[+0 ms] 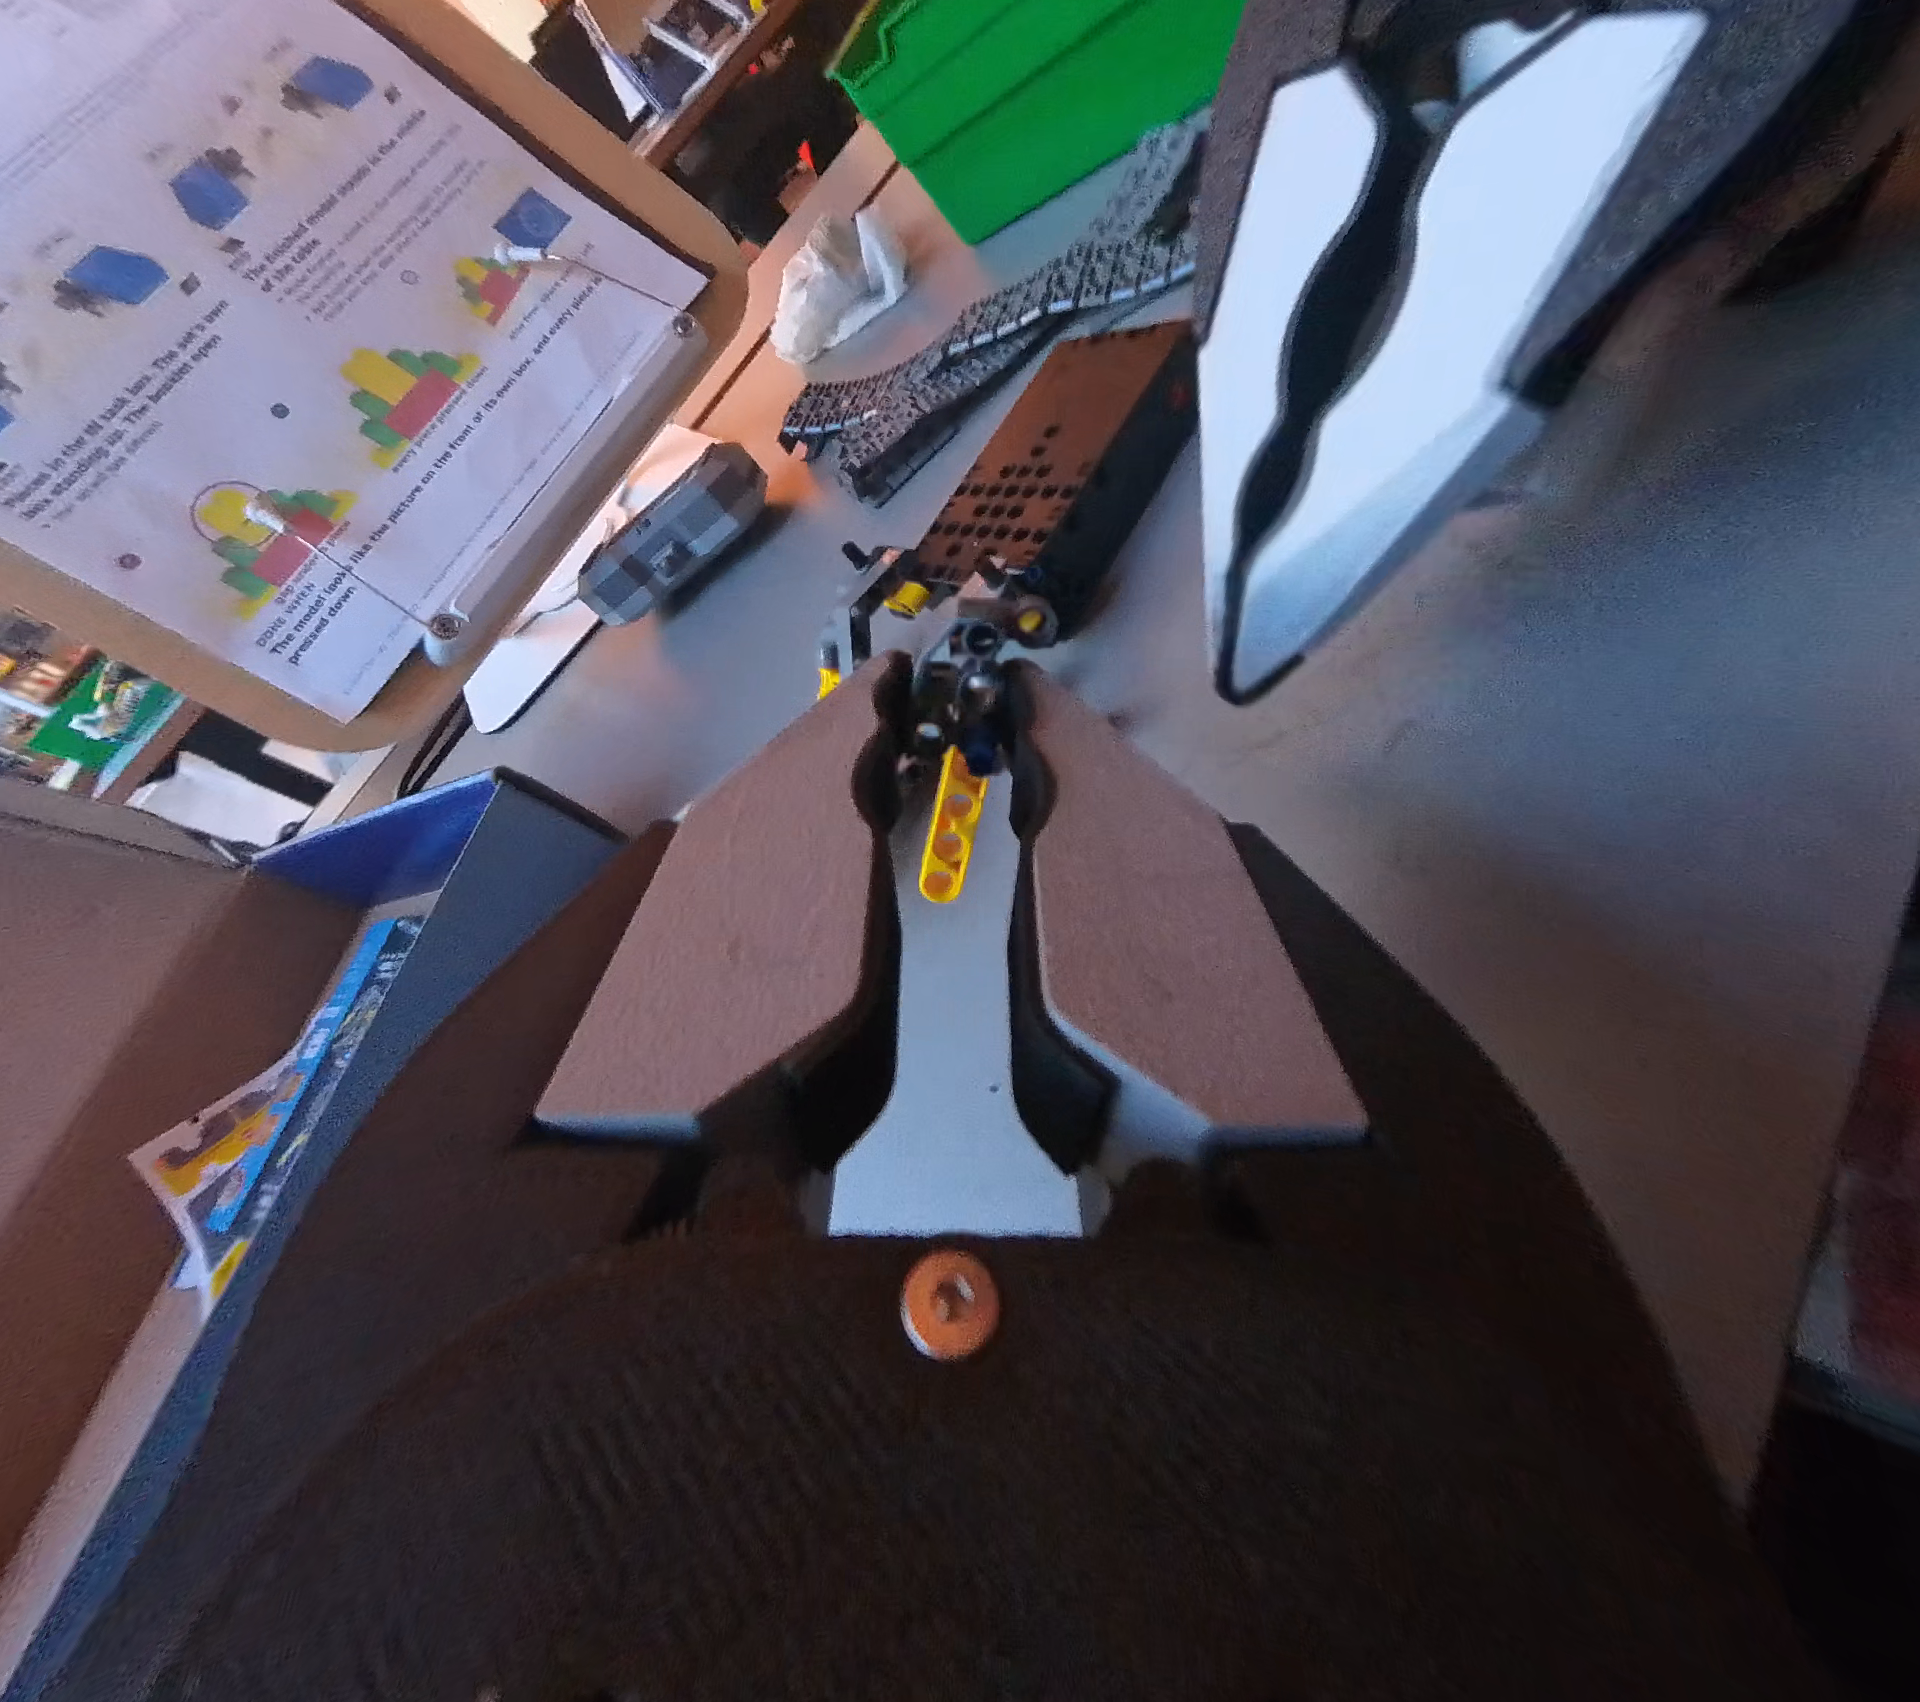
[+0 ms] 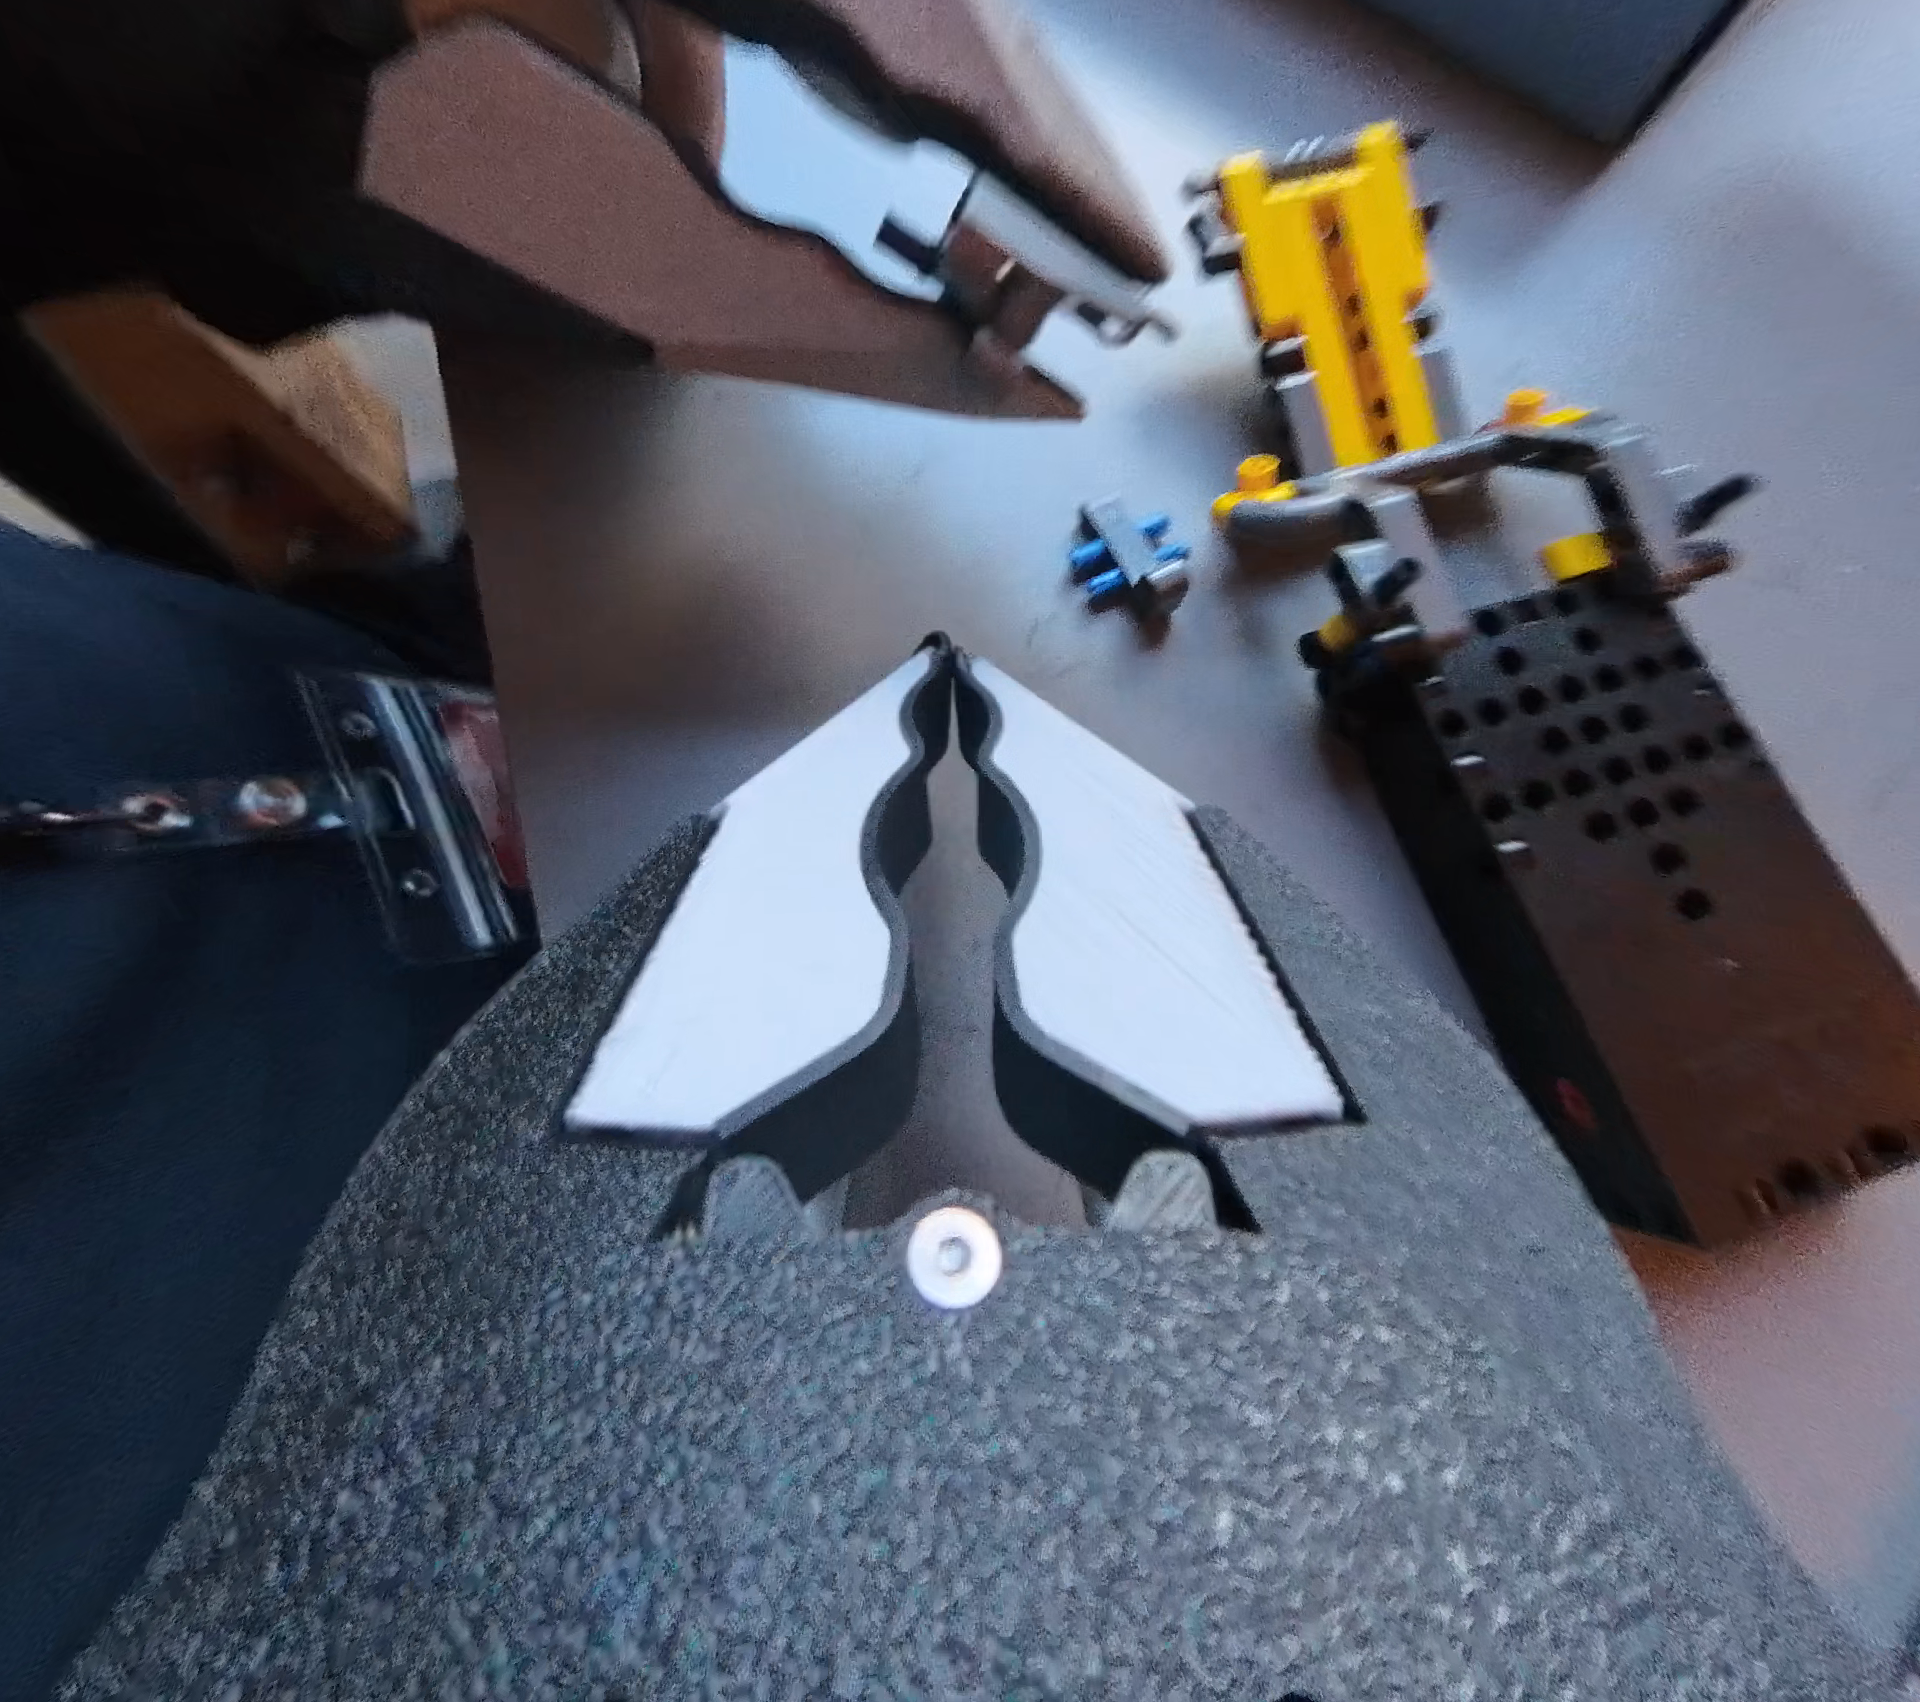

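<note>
- The left gripper (image 1: 951,696) has its jaws drawn narrow on a small dark-grey part cluster (image 1: 954,696); a yellow beam (image 1: 951,831) with holes hangs back from that cluster between the fingers.
- In the right wrist view the same left gripper (image 2: 1091,343) holds a grey-and-white piece (image 2: 1029,260) at its tips, above the table (image 2: 727,530).
- The right gripper (image 2: 948,650) has its jaws closed tip to tip with nothing seen between them; it hovers over bare table.
- Landmark: the black box (image 2: 1621,842) with round holes, lying on the table.
- Touching the box's far end is a grey frame (image 2: 1455,468) with yellow pins.
- Just beyond the frame lies a yellow assembly (image 2: 1340,302).
- A small piece with blue pins (image 2: 1127,556) lies near the box's far end, apart from it, between the box and the right gripper's tips.
- Well beyond the box in the left wrist view: a strip of black tracks (image 1: 997,364), a crumpled white bag (image 1: 842,281), green trays (image 1: 1081,11).
- Left of the box there: a grey block (image 1: 675,540) and an instruction sheet (image 1: 301,281) on a board.
- A blue carton (image 1: 343,1008) lies nearer than the box, on the left.
</note>
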A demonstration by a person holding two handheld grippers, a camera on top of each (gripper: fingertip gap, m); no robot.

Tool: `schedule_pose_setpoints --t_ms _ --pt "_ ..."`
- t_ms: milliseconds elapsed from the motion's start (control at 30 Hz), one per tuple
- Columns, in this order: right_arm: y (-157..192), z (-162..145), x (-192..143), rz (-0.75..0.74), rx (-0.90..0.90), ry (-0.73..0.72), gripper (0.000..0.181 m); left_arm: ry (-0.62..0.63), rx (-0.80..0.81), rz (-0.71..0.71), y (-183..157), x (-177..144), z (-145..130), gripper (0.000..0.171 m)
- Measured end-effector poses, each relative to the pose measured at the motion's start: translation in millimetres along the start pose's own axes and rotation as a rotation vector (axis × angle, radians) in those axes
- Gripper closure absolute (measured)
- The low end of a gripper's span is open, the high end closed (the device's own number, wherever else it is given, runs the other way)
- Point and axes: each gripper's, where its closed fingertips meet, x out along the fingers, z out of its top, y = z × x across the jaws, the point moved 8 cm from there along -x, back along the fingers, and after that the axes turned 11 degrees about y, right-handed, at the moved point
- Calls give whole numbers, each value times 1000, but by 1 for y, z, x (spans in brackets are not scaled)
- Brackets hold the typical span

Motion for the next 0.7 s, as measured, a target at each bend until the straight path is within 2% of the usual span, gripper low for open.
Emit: schedule_pose_setpoints --t_ms 133,267,433,700 --pt "-5 2 -22 29 131 -219 181 -44 -67 -50 3 -4 1 157" --pt "-4 4 -30 129 259 -344 166 -63 -105 -66 3 -5 3 157" --pt "1 10 -27 150 265 -371 160 -72 -98 -95 -5 -5 8 157" --pt "7 15 -22 174 270 -374 167 -69 -10 -60 -15 -4 11 157"
